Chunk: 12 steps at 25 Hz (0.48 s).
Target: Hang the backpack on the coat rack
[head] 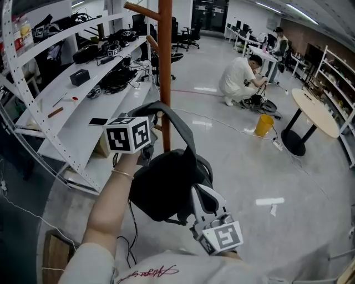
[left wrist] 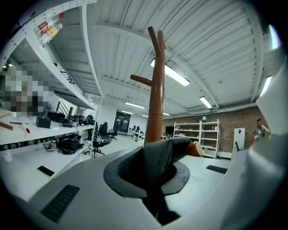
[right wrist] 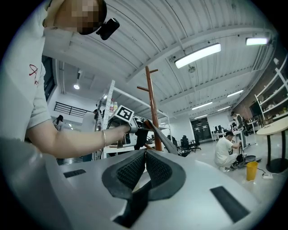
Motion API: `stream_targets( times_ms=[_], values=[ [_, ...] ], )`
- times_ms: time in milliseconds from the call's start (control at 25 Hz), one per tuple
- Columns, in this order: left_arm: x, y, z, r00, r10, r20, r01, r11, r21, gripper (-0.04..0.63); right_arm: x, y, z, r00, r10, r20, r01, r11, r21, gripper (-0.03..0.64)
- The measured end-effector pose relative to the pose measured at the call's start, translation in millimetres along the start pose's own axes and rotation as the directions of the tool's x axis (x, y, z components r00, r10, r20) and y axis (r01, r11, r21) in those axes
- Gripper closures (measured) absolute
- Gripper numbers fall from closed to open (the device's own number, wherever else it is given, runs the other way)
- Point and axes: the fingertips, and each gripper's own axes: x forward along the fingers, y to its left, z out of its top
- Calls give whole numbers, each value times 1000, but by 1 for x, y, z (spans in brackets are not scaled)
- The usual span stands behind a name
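The brown wooden coat rack (head: 165, 66) stands straight ahead, with one peg (head: 138, 8) up at the left. A black backpack (head: 166, 191) hangs in front of its pole. My left gripper (head: 155, 121) is shut on the backpack's grey top strap (head: 176, 119) and holds it up beside the pole. In the left gripper view the strap (left wrist: 159, 155) fills the left gripper (left wrist: 156, 150), with the rack (left wrist: 156, 90) just beyond. My right gripper (head: 196, 193) sits at the bag's lower right. In the right gripper view the right gripper (right wrist: 145, 157) is shut, and a thin black strap (right wrist: 134, 204) trails from its pads.
White shelving (head: 83, 100) with cables and devices runs along the left, close to the rack. A person (head: 241, 77) crouches on the floor beyond. A yellow bucket (head: 264, 125) and a round table (head: 316, 108) stand at the right. A cable (head: 130, 244) lies on the floor below the bag.
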Motion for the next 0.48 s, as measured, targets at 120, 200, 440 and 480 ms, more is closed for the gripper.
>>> stream_targets(
  times_ms=[120, 200, 440, 480],
  values=[
    [-3, 0, -8, 1000, 3, 1, -3, 1000, 16, 555, -2, 0, -3, 1000, -2, -5, 2, 1000, -13, 600],
    [-4, -7, -12, 1000, -3, 4, 3, 999, 53, 555, -4, 1, -4, 1000, -2, -10, 2, 1000, -11, 600],
    [-7, -15, -23, 998, 25, 51, -33, 987, 157, 555, 0, 10, -6, 1000, 9, -16, -9, 1000, -25, 600],
    [-9, -15, -25, 998, 35, 61, -45, 984, 170, 555, 0, 12, -8, 1000, 12, -20, -12, 1000, -27, 600]
  ],
)
